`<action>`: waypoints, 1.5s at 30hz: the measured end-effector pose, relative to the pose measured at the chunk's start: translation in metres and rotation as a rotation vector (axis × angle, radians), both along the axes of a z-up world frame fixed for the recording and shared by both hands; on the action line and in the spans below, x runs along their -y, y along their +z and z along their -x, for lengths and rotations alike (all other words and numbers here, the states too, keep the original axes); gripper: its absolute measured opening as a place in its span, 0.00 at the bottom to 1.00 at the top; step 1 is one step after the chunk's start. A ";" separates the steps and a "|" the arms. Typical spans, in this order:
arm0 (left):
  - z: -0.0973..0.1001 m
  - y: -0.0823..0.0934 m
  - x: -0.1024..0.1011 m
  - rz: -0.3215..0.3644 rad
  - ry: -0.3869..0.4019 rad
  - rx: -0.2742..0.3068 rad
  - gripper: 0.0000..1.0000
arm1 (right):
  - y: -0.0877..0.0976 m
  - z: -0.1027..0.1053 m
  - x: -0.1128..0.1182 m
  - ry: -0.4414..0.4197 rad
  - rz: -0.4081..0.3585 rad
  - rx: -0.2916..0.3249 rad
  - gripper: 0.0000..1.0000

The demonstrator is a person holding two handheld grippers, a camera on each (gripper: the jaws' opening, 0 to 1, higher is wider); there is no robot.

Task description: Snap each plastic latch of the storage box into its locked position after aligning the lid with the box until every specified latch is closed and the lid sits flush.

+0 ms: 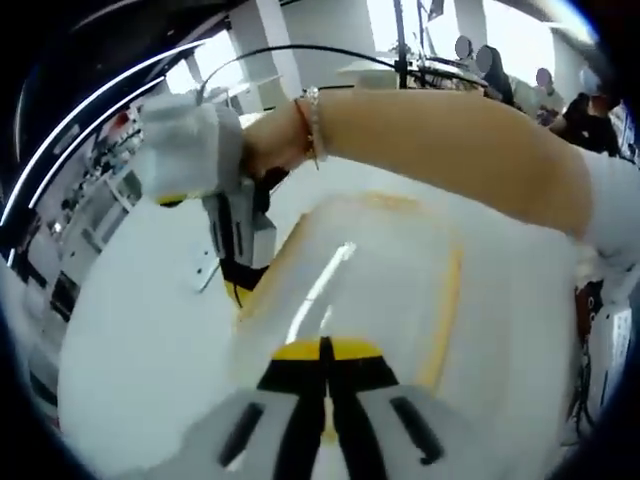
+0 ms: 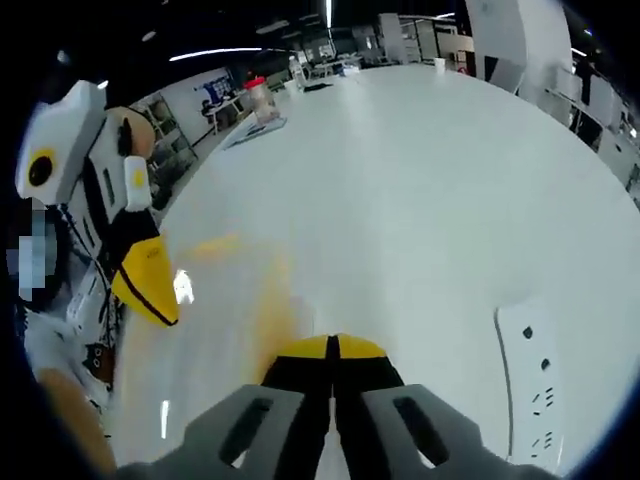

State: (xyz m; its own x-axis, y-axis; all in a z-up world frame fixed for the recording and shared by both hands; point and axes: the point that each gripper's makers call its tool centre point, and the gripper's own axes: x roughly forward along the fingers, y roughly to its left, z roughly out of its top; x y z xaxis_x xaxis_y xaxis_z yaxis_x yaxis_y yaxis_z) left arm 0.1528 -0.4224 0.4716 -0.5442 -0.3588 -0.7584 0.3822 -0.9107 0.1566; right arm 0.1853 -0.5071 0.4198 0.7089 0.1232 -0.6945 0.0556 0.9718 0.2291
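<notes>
A translucent storage box (image 1: 390,270) with a clear lid and yellow latches (image 1: 450,300) sits on the white table (image 1: 140,340). My left gripper (image 1: 325,350) is shut, its yellow tips pressed together on the near edge of the lid. My right gripper (image 1: 235,290), held by a white-gloved hand (image 1: 185,145), points down at the box's left edge. In the right gripper view its jaws (image 2: 333,348) are shut over the blurred lid (image 2: 230,330), beside a yellowish latch (image 2: 275,300). The left gripper (image 2: 150,290) comes in there from the left, yellow tip down on the lid.
A bare forearm (image 1: 450,140) with a bracelet crosses above the box. A white power strip (image 2: 530,380) lies on the table to the right. A red-lidded jar (image 2: 260,95) stands at the far edge. Several people (image 1: 590,110) are in the background.
</notes>
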 end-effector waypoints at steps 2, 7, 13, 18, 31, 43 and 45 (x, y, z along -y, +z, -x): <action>0.000 0.000 -0.001 -0.002 -0.006 -0.010 0.00 | 0.004 -0.006 0.001 0.030 0.115 -0.005 0.00; -0.002 0.002 -0.002 -0.025 -0.010 -0.027 0.00 | 0.065 0.008 0.024 -0.112 0.357 0.025 0.00; -0.007 0.002 -0.004 -0.017 -0.017 0.075 0.00 | 0.113 0.039 -0.013 -0.040 0.495 -0.024 0.01; -0.008 0.001 -0.002 -0.016 -0.003 0.110 0.00 | 0.116 0.058 -0.070 0.009 0.519 -0.094 0.00; -0.005 -0.004 0.007 -0.038 -0.038 0.154 0.00 | 0.075 0.066 -0.128 -0.122 0.563 -0.137 0.00; -0.008 -0.007 0.000 -0.098 -0.172 0.169 0.00 | 0.019 0.054 -0.165 -0.165 0.512 -0.165 0.00; -0.008 -0.008 0.000 -0.116 -0.166 0.161 0.00 | 0.015 0.053 -0.165 -0.178 0.515 -0.178 0.00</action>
State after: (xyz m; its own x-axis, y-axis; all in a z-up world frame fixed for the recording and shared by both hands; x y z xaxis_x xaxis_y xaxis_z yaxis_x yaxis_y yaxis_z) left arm 0.1607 -0.4222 0.4640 -0.4571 -0.1806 -0.8709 0.2048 -0.9742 0.0945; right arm 0.1325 -0.3422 0.4347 0.5547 -0.3733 -0.7436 0.2228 0.9277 -0.2995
